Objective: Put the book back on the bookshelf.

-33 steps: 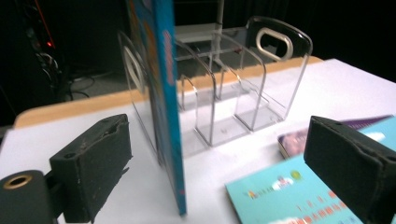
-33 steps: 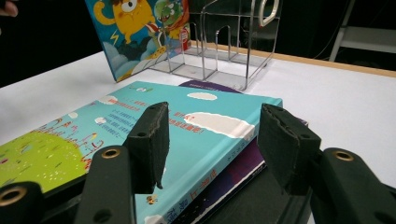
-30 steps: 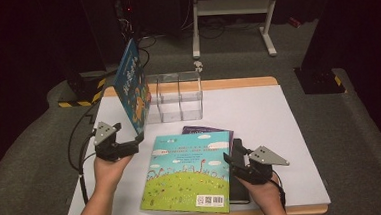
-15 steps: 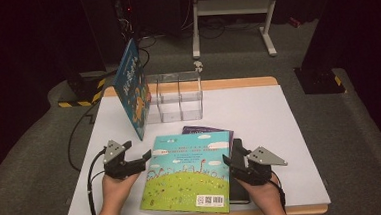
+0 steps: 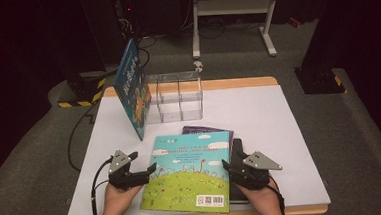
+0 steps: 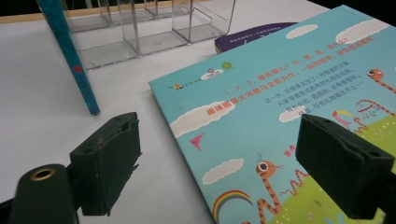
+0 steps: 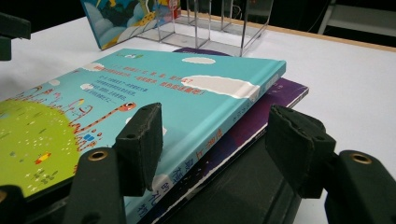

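Two grippers now flank the picture book [image 5: 190,172], which lies flat on the tabletop [image 5: 280,132] on top of a purple book [image 5: 205,130] and a black book [image 5: 237,157]. Your left gripper [image 5: 150,170] has come down and in from where it hovered a second ago, beside the upright blue book [image 5: 133,91]; it now sits low at the picture book's left edge. Its jaws stand wide, one over bare tabletop and one over the cover, after closing a little, and nothing is pressed between them. Your right gripper [image 5: 227,168] has hardly shifted at the stack's right edge. Its jaws have just been opening, straddling the spines without pinching them. Behind, the clear divider [image 5: 178,95] stands where it was.
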{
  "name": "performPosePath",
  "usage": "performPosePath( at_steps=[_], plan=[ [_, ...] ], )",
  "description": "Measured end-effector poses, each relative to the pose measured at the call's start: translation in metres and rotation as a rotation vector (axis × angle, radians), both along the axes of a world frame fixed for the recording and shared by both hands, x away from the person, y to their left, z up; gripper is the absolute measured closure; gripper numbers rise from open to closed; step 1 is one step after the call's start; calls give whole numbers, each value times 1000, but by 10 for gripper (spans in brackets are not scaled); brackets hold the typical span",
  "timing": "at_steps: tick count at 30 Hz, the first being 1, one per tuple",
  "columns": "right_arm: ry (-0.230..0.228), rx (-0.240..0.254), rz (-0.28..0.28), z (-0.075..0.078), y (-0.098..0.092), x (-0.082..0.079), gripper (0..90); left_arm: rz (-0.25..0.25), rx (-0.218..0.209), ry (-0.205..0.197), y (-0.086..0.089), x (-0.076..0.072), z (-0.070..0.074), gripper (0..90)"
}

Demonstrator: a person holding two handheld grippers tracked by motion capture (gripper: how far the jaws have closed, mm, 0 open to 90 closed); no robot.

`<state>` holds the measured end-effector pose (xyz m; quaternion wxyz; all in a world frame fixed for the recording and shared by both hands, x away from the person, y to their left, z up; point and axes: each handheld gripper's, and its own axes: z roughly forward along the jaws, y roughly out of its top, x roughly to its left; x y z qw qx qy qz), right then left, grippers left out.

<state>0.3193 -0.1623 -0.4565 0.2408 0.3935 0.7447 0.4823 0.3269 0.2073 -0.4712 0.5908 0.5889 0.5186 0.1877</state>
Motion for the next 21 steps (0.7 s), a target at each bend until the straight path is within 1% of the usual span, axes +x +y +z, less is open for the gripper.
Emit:
performPosePath(
  at_steps=[4, 5, 8, 10, 14, 20, 21],
  plan=[
    [-4, -14, 0, -1, 1, -1, 368, -17, 15, 1, -6, -1, -2, 141],
    [-3, -18, 1, -2, 0, 0, 367, -17, 12, 0, -7, -1, -2, 141],
    [0, -6, 5, -3, -2, 0, 367, -25, 27, 2, -8, -2, -3, 141],
    [-5, -5, 8, -4, -2, 0, 369, -21, 14, 5, -10, -2, -4, 141],
    [13, 12, 9, -6, -4, 1, 373, -22, 9, 8, -9, -3, -4, 141],
    [37, -20, -2, -9, -4, 2, 377, -31, 1, 13, -8, -3, -4, 142],
    [44, -30, -3, -10, -3, 2, 379, -34, -7, 15, -8, -4, -3, 142]
  ],
)
